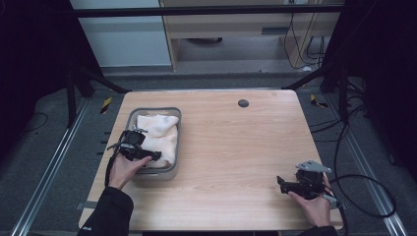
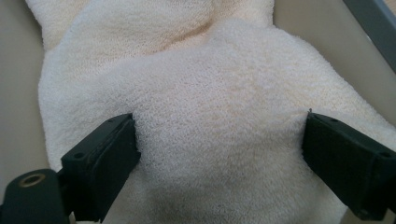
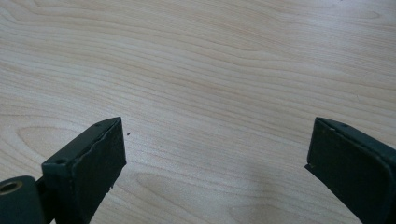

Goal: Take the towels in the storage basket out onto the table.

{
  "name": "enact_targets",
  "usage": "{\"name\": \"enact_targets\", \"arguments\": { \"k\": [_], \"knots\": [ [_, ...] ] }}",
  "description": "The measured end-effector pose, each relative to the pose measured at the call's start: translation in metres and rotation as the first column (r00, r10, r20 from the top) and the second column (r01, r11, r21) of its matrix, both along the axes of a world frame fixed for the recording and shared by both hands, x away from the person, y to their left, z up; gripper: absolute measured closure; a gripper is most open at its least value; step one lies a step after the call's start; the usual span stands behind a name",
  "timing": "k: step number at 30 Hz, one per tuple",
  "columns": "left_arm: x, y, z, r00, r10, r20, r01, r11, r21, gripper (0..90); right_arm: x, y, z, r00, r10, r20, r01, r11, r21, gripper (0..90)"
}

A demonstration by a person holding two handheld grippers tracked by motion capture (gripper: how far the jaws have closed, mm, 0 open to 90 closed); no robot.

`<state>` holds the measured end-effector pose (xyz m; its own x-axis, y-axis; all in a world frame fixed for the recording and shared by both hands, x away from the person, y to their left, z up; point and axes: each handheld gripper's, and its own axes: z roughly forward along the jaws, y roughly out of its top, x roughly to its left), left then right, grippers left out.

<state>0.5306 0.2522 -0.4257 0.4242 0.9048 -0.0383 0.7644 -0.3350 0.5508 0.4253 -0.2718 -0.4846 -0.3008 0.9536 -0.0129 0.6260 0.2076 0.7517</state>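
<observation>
A cream towel point(image 1: 156, 132) lies bunched in a grey tray point(image 1: 177, 142) at the table's left side. My left gripper point(image 1: 153, 155) hovers over the tray's near end, held by a hand in a dark sleeve. In the left gripper view its jaws stand wide apart, pressed against a raised hump of the towel point(image 2: 219, 107) on either side. My right gripper point(image 1: 282, 184) rests low over the bare wood at the table's front right, open, with nothing but tabletop point(image 3: 210, 84) between its jaws.
A small dark round disc point(image 1: 243, 103) sits near the table's far edge. A black cable point(image 1: 364, 196) loops off the table's right side from the right gripper. Metal rails run along the floor at both sides.
</observation>
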Motion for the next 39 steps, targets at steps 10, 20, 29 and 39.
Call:
{"name": "enact_targets", "arguments": {
  "k": [10, 20, 29, 39],
  "knots": [
    [0.002, 0.004, -0.007, 0.9992, 0.012, -0.038, -0.012, 0.9998, -0.013, 26.7, 0.0, 0.0, 0.0, 1.0, 0.008, 0.001, -0.008, 1.0, -0.003, 4.4],
    [0.002, 0.006, -0.008, 0.9968, 0.034, -0.073, -0.037, 0.9984, -0.042, 47.7, 0.0, 0.0, 0.0, 0.9999, 0.011, -0.001, -0.011, 0.9999, -0.001, 4.4],
    [-0.002, 0.013, -0.007, 0.9991, 0.024, -0.036, -0.027, 0.9963, -0.081, 68.2, 0.001, 0.0, 0.0, 0.9998, 0.014, -0.013, -0.014, 0.9999, 0.006, 4.5],
    [-0.012, 0.021, 0.009, 0.9987, 0.031, 0.039, -0.027, 0.9936, -0.11, 72.4, 0.001, 0.0, -0.001, 0.9996, 0.02, -0.022, -0.02, 0.9998, 0.004, 4.8]
  ]
}}
